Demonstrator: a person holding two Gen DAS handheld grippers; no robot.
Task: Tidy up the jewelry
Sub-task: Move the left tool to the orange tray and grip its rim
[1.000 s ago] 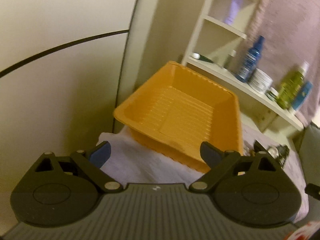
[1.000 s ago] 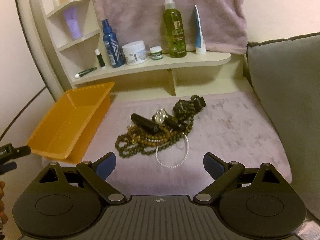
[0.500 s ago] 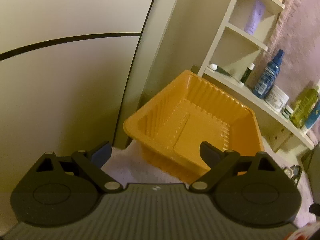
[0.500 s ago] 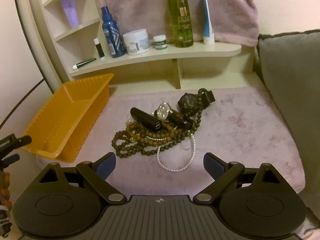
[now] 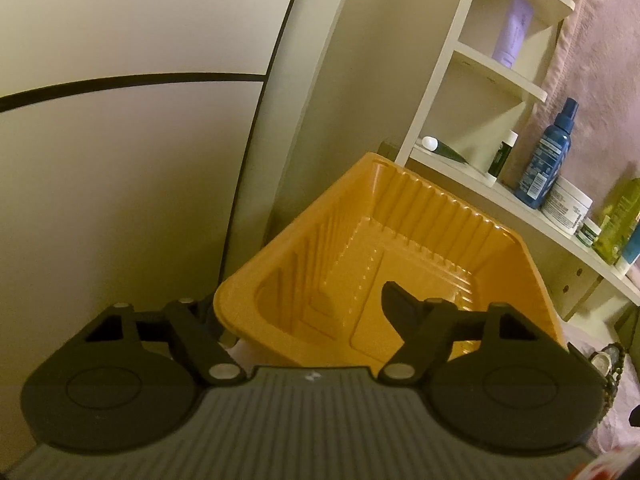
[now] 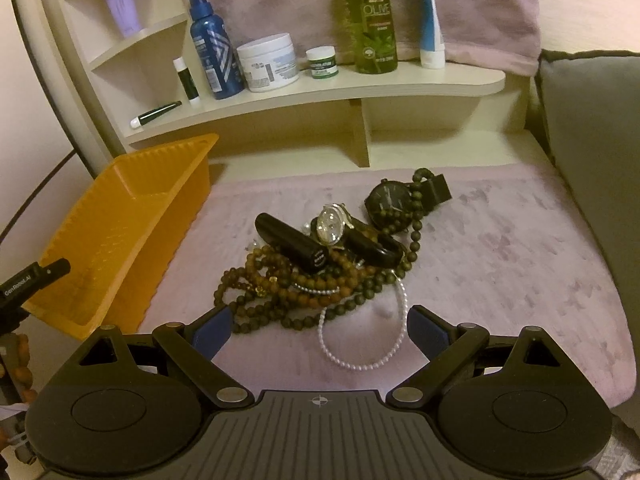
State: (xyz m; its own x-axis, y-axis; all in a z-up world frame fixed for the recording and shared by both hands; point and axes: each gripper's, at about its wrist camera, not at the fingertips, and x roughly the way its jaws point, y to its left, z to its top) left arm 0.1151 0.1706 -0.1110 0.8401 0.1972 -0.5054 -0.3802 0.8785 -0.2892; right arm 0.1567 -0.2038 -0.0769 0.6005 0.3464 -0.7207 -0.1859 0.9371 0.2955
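An empty orange ribbed tray sits at the left edge of the mauve cloth. My left gripper straddles the tray's near corner. One finger is inside the tray and the other outside, half hidden by the rim. Its jaws are closing and do not press on the wall. In the right wrist view a heap lies mid-cloth: brown bead strands, a pearl bracelet, a silver watch, a black watch and a black tube. My right gripper hovers open just before the heap, holding nothing.
A cream shelf behind the cloth carries a blue spray bottle, a white jar, a green bottle and tubes. A grey cushion bounds the right side. A wall stands left of the tray.
My left gripper has moved down and closer to the tray, and its fingers have narrowed around the near corner. My right gripper has moved lower and nearer the jewelry heap, still open.
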